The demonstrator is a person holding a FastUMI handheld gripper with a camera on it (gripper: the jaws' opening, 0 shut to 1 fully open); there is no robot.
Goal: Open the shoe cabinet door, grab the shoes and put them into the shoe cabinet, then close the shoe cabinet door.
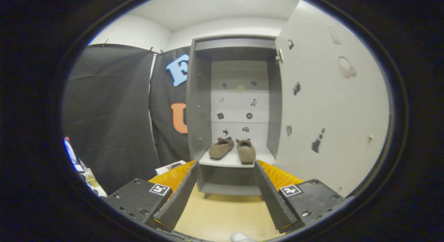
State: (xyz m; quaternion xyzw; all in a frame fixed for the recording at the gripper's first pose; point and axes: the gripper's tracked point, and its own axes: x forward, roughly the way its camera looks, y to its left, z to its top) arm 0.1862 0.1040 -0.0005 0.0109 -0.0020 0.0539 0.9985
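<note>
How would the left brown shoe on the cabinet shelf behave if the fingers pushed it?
The left shoe looks soft and fuzzy, so it would probably bend and slide rather than roll. It sits low and flat on the shelf, so tipping seems unlikely. The gripper is open, holding nothing.

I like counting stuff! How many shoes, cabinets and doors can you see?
Shoes: 2, one beside the other on the shelf
Cabinet: 1
Door: 1, swung open
Total: 4
The tool is open, holding nothing.
</note>
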